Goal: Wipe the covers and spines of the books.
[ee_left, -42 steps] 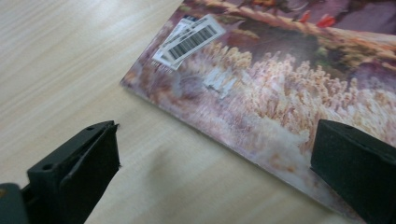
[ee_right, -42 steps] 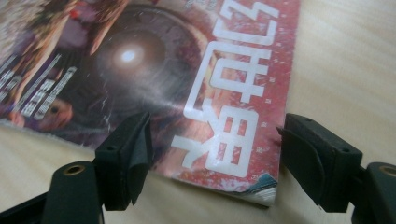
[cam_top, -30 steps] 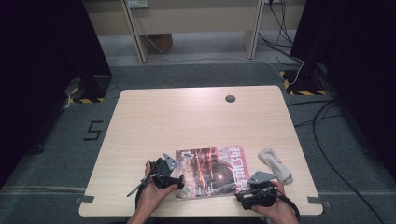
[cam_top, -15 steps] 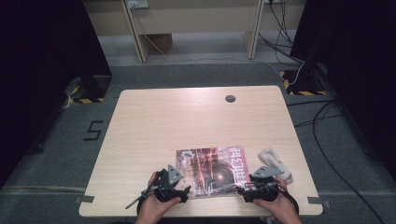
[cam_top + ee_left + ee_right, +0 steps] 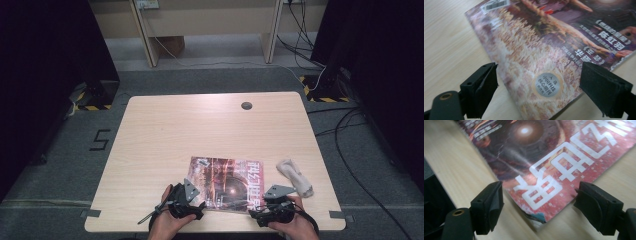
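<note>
I count one magazine on the table, lying flat near the front edge, a little right of the middle. It is the single thing both of my tools are working at.

I have two grippers out. My left gripper sits at the magazine's near left corner; in the left gripper view its two jaws stand wide apart, one over bare wood and one past the cover's edge, with the corner and its round silver sticker between them. The pads press on nothing. Those jaws have just been opening a little after a slight closing.

My right gripper is at the near right corner. In the right gripper view its jaws are likewise spread wide, straddling the corner with the big white lettering, gripping nothing.

Beyond that I count one crumpled white cloth just right of the magazine, apart from it, and one round grey cap set in the table's far side.
</note>
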The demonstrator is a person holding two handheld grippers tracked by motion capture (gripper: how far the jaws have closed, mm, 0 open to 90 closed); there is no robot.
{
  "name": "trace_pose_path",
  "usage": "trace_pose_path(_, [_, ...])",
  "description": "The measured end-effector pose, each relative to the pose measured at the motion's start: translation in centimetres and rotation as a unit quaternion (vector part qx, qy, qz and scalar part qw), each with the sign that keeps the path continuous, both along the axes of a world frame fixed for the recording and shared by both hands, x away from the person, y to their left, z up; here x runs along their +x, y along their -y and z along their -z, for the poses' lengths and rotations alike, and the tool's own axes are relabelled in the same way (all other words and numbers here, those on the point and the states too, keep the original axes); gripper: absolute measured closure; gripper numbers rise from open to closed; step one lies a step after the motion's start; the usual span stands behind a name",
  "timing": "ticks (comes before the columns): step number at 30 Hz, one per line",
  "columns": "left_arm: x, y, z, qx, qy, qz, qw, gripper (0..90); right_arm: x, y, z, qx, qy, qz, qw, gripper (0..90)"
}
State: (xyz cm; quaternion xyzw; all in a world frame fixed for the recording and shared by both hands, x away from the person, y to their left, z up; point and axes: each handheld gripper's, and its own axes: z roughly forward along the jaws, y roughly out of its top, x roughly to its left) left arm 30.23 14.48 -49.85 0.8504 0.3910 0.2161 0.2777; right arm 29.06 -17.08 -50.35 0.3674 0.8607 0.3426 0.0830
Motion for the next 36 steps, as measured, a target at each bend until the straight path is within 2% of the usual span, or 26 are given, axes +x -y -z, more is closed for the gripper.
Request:
trace_pose_path(6, [1.4,-1.7,0.1,-0.005,-0.002,-0.029,0.9996,13.8,-1.4,-1.4,-0.1,0.000,-0.009,-0.029,0.9995,22.9])
trace_pose_path(10, [1.6,-2.0,0.1,-0.007,-0.003,-0.039,0.9992,11.8,-1.7,-1.8,0.0,-0.007,-0.001,-0.039,0.9992,24.5])
trace_pose_path(14, [1.1,-1.6,0.0,0.002,0.012,-0.022,0.9997,18.6,-1.2,-1.1,-0.3,0.009,-0.004,-0.026,0.9996,29.4])
trace_pose_path(15, [0.9,-1.5,-0.1,-0.006,0.012,-0.020,0.9997,20.7,-1.0,-0.8,-0.3,0.009,0.006,-0.020,0.9997,28.9])
trace_pose_path(17, [0.6,-1.2,-0.1,-0.029,0.004,-0.015,0.9995,19.9,-0.6,-0.4,-0.6,0.027,0.010,-0.008,0.9995,27.3])
trace_pose_path(20, [-0.2,-0.1,-0.2,-0.041,0.006,0.004,0.9991,20.0,-0.2,0.1,-0.8,0.045,0.021,0.003,0.9987,27.3])
trace_pose_path(24, [-1.2,1.5,-0.2,-0.043,0.009,0.031,0.9986,20.1,0.0,0.2,-0.8,0.067,0.011,-0.002,0.9977,27.8])
trace_pose_path(27, [-1.6,2.4,0.0,-0.040,0.008,0.045,0.9981,20.2,0.2,0.3,-1.2,0.099,0.005,-0.021,0.9949,28.3])
trace_pose_path(30, [-1.6,2.8,0.2,-0.017,0.016,0.054,0.9982,20.1,0.9,0.5,-1.7,0.087,0.026,-0.025,0.9956,28.0])
trace_pose_path(33, [-1.4,2.8,0.3,-0.023,0.012,0.052,0.9983,20.2,2.2,0.7,-1.5,0.063,0.037,-0.005,0.9973,27.4])
trace_pose_path(36, [-1.4,2.8,0.3,-0.023,0.011,0.053,0.9983,20.2,3.6,0.9,-0.9,0.058,0.032,0.006,0.9978,26.6])
